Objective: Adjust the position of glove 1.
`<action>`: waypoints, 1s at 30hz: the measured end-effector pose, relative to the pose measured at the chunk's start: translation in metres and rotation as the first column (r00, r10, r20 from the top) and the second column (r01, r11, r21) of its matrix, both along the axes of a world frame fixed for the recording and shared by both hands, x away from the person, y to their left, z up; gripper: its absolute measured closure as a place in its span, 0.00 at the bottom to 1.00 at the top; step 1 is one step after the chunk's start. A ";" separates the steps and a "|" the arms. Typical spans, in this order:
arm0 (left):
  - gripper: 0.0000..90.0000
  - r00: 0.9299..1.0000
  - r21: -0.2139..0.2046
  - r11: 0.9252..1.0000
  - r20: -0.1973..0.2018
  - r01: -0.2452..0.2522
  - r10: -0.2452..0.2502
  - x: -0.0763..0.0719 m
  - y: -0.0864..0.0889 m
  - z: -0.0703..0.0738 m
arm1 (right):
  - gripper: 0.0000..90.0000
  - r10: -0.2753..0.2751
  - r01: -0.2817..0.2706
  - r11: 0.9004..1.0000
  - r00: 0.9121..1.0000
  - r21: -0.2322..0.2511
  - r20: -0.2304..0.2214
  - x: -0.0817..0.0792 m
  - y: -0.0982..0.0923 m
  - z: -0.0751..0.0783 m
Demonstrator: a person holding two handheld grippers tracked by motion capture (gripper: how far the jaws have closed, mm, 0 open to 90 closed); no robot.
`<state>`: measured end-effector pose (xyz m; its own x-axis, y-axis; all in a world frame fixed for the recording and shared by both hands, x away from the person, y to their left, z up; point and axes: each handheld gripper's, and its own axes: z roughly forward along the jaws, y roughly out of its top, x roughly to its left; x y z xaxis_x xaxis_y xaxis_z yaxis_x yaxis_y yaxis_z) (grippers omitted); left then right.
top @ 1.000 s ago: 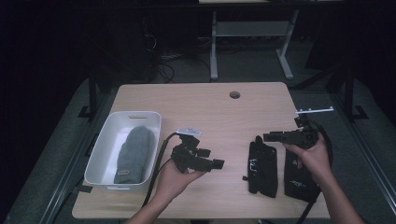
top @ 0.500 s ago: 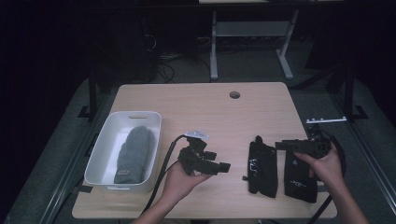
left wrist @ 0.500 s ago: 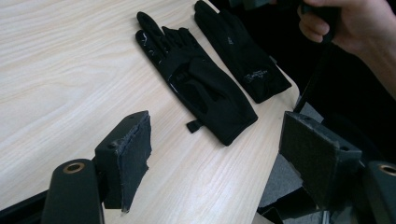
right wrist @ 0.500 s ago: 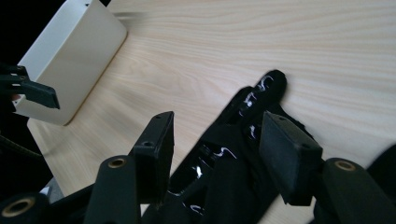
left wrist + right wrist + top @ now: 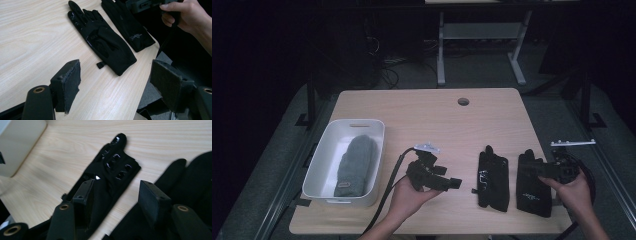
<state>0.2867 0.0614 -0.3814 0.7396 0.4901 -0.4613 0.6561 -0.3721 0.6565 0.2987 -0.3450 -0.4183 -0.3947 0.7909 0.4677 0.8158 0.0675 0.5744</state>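
Listing the scene, item by item:

Bench: pale wood bench (image 5: 422,115), with a cable hole near the far edge.
Glove, right-hand: black glove (image 5: 533,190) flat at the right end of the bench, close to the near right corner, fingers toward the far edge and cuff toward the near edge.
Glove, left-hand: second black glove (image 5: 492,178) just beside the first on its left, lying parallel, not touching as far as I can tell; glossy patches on its fingers.
Long axis: both gloves run near edge to far edge.
Right gripper: right gripper (image 5: 546,169) over the right-hand glove's far part, pointing toward the left edge; the jaws have just been narrowing but stand apart, nothing pressed between them. In the right gripper view (image 5: 113,195) the left-hand glove (image 5: 105,177) lies ahead past the jaw tips.
Left gripper: left gripper (image 5: 451,184) in the left hand near the middle of the near edge; jaws wide apart and empty (image 5: 115,82).
Relation for the coming move: the gloves lie across the line of the right jaws, so a closing pinch would take a glove across its width; the right hand is much the nearer.
Tray: white tray (image 5: 324,155) at the left end, holding a grey mitten (image 5: 354,165).
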 end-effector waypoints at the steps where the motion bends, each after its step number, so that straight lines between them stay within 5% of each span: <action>1: 0.27 1.000 0.000 1.000 0.000 0.000 0.000 0.000 0.000 0.000 | 0.51 0.000 0.000 1.000 1.000 -0.006 0.001 -0.001 -0.001 -0.001; 19: 0.27 1.000 0.010 1.000 -0.012 0.009 -0.009 -0.002 -0.004 -0.008 | 0.50 -0.017 0.013 0.984 1.000 -0.177 -0.021 -0.013 -0.014 -0.022; 27: 0.27 1.000 0.010 1.000 -0.017 0.006 -0.005 -0.002 -0.003 -0.011 | 0.52 -0.026 0.020 0.969 0.999 -0.247 -0.019 -0.017 -0.011 -0.031; 30: 0.27 1.000 0.011 1.000 -0.018 0.007 -0.007 -0.002 -0.003 -0.012 | 0.53 -0.009 0.008 0.954 1.000 -0.299 0.000 -0.020 -0.005 -0.033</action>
<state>0.2847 0.0579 -0.3931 0.7346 0.4900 -0.4694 0.6652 -0.3837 0.6405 0.2787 -0.3502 -0.4514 -0.3867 0.8979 0.2102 0.8181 0.2288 0.5276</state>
